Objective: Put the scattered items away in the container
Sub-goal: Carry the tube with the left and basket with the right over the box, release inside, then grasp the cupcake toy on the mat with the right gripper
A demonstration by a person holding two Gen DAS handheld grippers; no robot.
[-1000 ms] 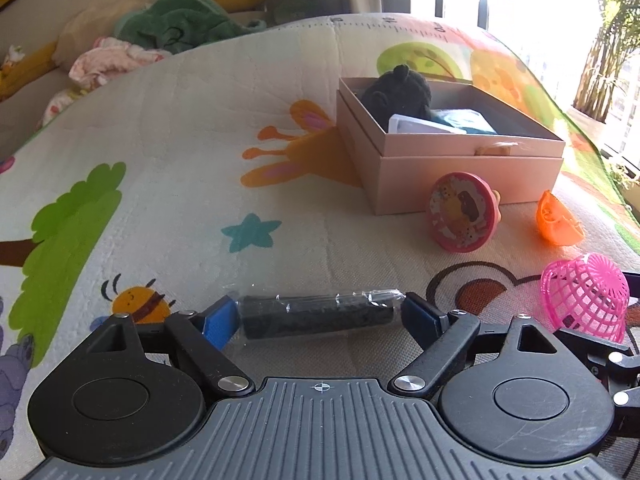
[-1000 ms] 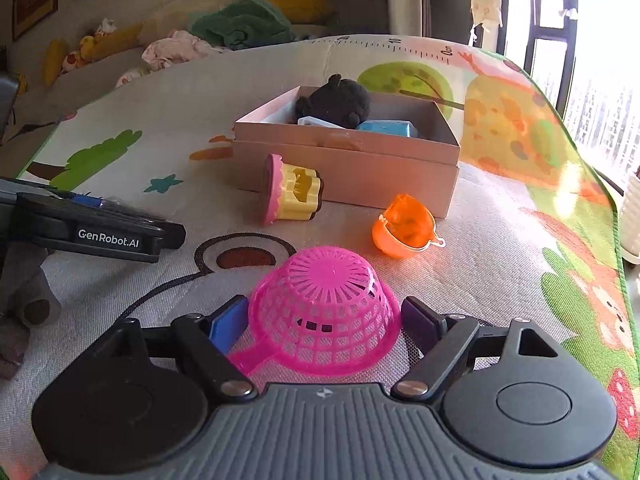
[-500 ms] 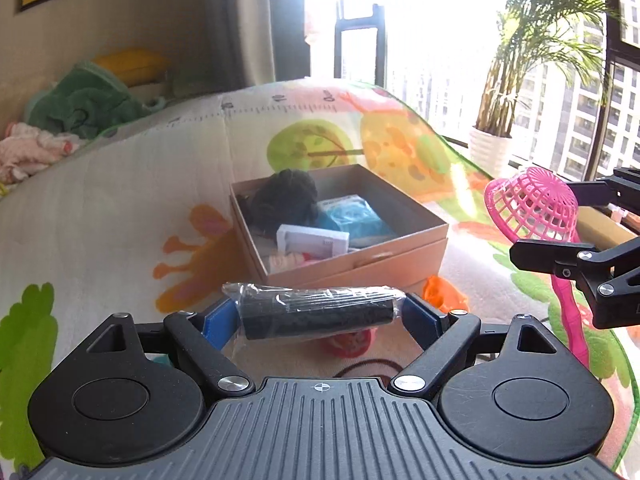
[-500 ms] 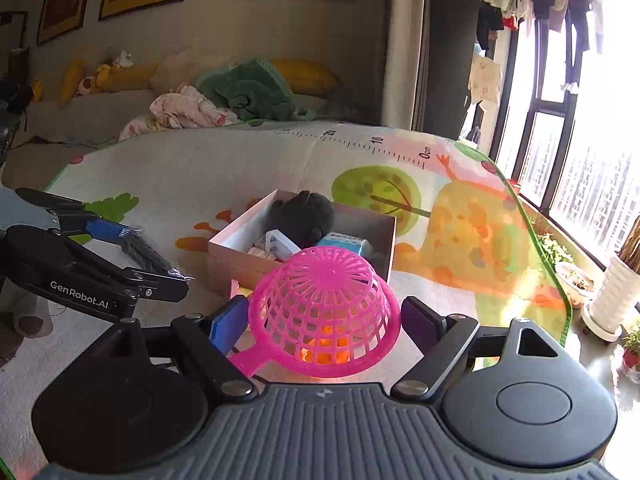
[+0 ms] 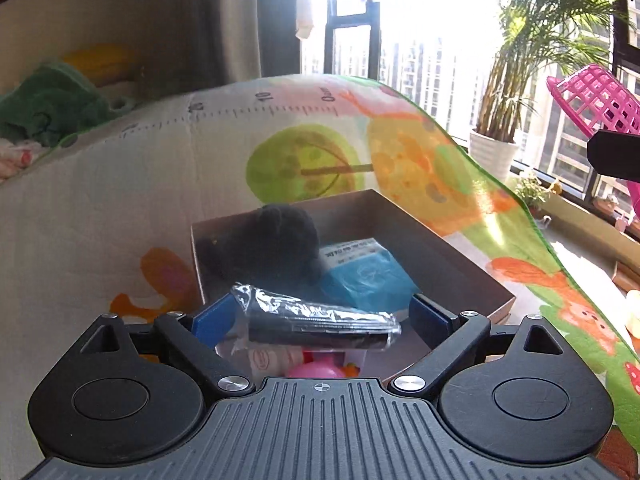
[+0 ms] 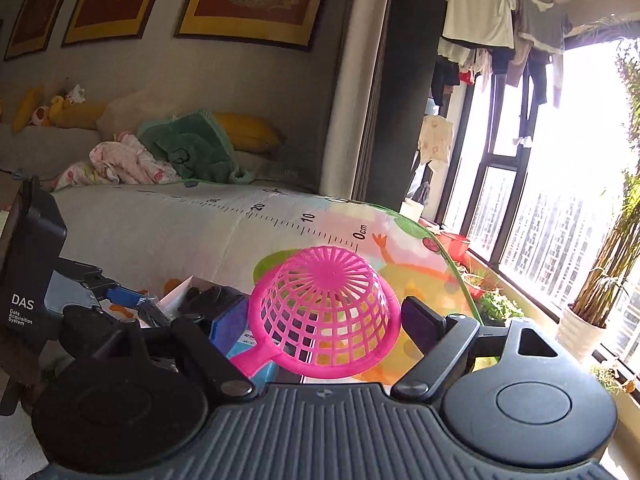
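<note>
My left gripper [image 5: 324,318] hovers over the open pink cardboard box [image 5: 460,268]. Its jaws are opening. A black roll in clear wrap [image 5: 312,326] lies tilted between them, and a gap shows between its right end and the right pad. Inside the box are a black plush [image 5: 276,244], a blue packet [image 5: 368,276] and a pink toy [image 5: 316,370]. My right gripper [image 6: 320,320] is shut on the upturned pink mesh basket [image 6: 324,304], held in the air right of the box [image 6: 176,296]. The basket [image 5: 592,100] also shows at the left wrist view's right edge.
The box sits on a cartoon play mat [image 5: 120,200] with a printed ruler. Beyond its far edge are a window sill with potted plants [image 5: 492,152]. A sofa with a green cushion [image 6: 188,144] and crumpled clothes [image 6: 120,164] stands at the back left.
The left gripper carried the roll from the mat to above the box, where the roll tilted and came off the right pad. The right gripper lifted the pink basket off the mat.
</note>
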